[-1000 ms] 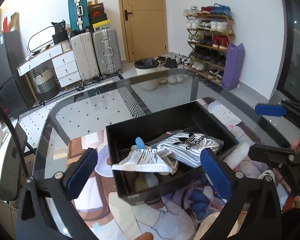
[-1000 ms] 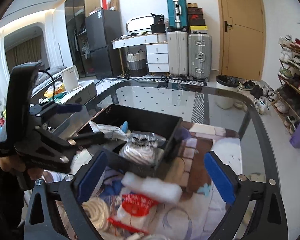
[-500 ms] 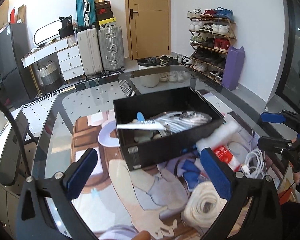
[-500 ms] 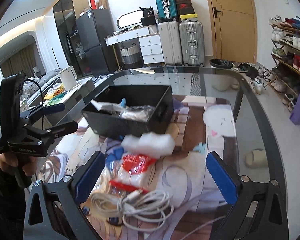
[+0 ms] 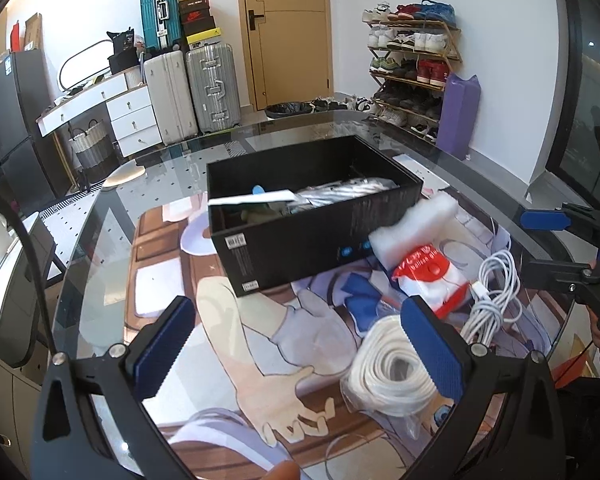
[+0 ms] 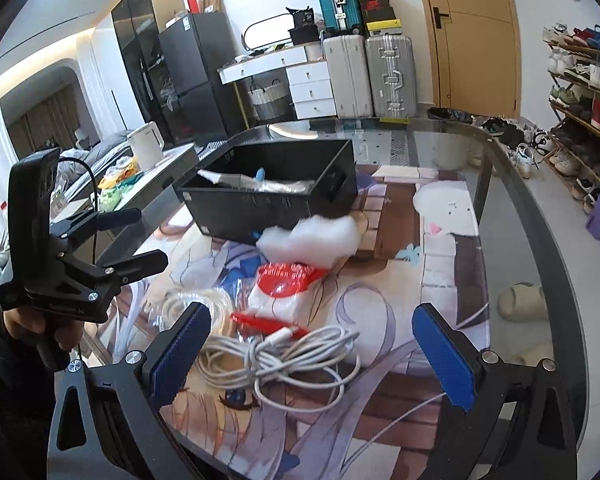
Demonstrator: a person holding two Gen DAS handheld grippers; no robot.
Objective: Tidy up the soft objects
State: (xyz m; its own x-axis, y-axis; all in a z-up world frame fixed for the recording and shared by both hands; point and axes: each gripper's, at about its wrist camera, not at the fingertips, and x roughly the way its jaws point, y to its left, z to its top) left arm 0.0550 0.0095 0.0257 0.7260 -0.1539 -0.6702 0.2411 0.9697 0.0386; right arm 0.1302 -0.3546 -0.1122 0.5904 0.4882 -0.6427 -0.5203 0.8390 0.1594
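Observation:
A black open box [image 5: 316, 216] [image 6: 272, 196] stands on the glass table and holds bagged soft items, among them a white packet [image 5: 252, 199]. In front of it lie a white foam pad [image 5: 416, 220] [image 6: 312, 238], a red-and-white bag [image 5: 430, 276] [image 6: 284, 284], a white cable bundle [image 5: 492, 292] [image 6: 276, 356] and a coiled white rope [image 5: 392, 376] [image 6: 188, 308]. My left gripper [image 5: 296, 348] is open and empty, held back from the box. My right gripper [image 6: 312, 356] is open and empty above the cable bundle.
A printed mat [image 5: 284, 332] covers the table under the glass. The round table edge [image 6: 540, 208] curves on the right. Suitcases [image 5: 192, 92], a shoe rack [image 5: 416, 60] and a door stand behind. The other gripper shows at each view's side [image 6: 80, 248].
Both grippers have drawn back and away from the box. The loose items in front of the box have come into full view. Both stay open.

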